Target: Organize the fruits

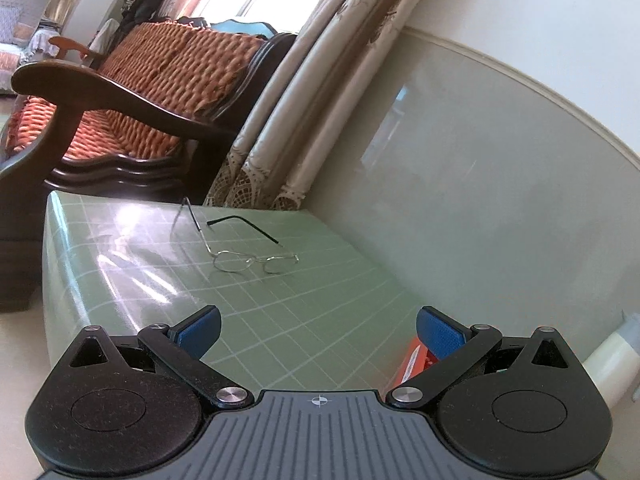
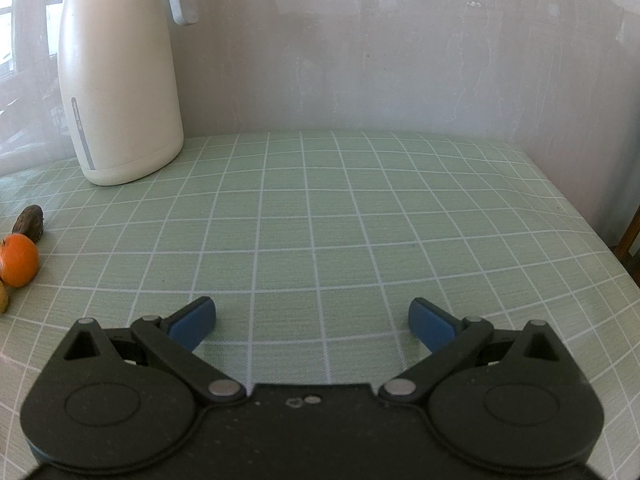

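1. Table (image 2: 360,216) with a pale green cloth crossed by white grid lines fills both wrist views; it stands against a grey wall.
2. Right gripper (image 2: 312,322) hovers low over a bare stretch of cloth, its blue-padded jaws spread wide apart with nothing between them.
3. Left gripper (image 1: 318,330) is likewise spread wide and holds nothing, and points toward the far left end of the table.
4. Fruit lies at the far left edge of the right wrist view: an orange (image 2: 18,260) sits on the cloth, a dark brown fruit (image 2: 29,218) just behind it and seemingly touching, and a sliver of a yellowish fruit (image 2: 3,298) just in front, mostly cut off by the frame.
5. Cream thermos jug (image 2: 120,80) stands upright behind the fruit, near the wall.
6. Wire-rimmed glasses (image 1: 240,248) lie with arms unfolded on the cloth ahead of the left gripper; an orange-red packet (image 1: 412,364) peeks out beside its right finger. A wooden armchair with orange cushions (image 1: 132,92) stands beyond the table.
7. Step in hand, as a judgement: the task looks barely begun, with both grippers free and no fruit approached yet. No bowl or tray is visible.
8. Next move likely calls for swinging the right gripper leftward to centre the orange between its jaws, keeping clear of the jug.
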The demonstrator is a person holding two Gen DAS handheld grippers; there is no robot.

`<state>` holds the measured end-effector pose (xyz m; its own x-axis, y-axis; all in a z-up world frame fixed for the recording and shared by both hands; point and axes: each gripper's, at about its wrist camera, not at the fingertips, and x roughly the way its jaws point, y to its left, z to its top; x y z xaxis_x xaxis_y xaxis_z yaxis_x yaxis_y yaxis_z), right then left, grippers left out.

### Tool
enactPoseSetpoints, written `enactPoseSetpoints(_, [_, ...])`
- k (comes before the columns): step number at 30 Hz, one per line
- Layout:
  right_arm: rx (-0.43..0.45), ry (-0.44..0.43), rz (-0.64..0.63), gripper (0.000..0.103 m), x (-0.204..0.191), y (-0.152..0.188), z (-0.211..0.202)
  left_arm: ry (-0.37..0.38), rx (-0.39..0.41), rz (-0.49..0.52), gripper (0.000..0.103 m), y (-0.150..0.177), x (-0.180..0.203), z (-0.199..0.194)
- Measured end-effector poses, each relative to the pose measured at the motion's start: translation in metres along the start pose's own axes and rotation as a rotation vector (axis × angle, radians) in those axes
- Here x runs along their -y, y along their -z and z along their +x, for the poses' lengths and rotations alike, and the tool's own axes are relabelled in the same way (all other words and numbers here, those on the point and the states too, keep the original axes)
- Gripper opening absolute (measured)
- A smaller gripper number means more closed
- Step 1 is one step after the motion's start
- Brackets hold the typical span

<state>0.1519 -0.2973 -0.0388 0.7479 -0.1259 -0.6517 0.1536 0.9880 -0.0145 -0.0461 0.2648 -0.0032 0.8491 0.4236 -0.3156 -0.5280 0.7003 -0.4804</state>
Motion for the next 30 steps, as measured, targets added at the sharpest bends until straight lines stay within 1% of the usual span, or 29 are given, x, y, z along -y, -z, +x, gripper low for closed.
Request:
enactPoseSetpoints(5, [0.0, 0.0, 0.0, 0.103, 0.0, 0.0, 0.0, 0.01, -0.009, 0.013, 0.103, 0.002, 0.005, -0.002])
enactPoseSetpoints(9, [0.0, 0.0, 0.0, 0.103, 0.0, 0.0, 0.0, 0.021, -0.012, 0.053, 0.103, 0.004, 0.016, -0.002])
enactPoseSetpoints(23, [0.0, 0.0, 0.0, 0.103, 0.0, 0.0, 0.0, 0.014, -0.001, 0.14, 0.103, 0.011, 0.037, -0.011])
enactPoseSetpoints(27, [0.0, 0.0, 0.0, 0.103, 0.0, 0.0, 0.0, 0.012, -0.001, 0.14, 0.103, 0.012, 0.039, -0.012])
enactPoseSetpoints(30, [0.0, 0.0, 0.0, 0.103, 0.0, 0.0, 0.0, 0.034, -0.005, 0.134, 0.103, 0.015, 0.045, -0.013])
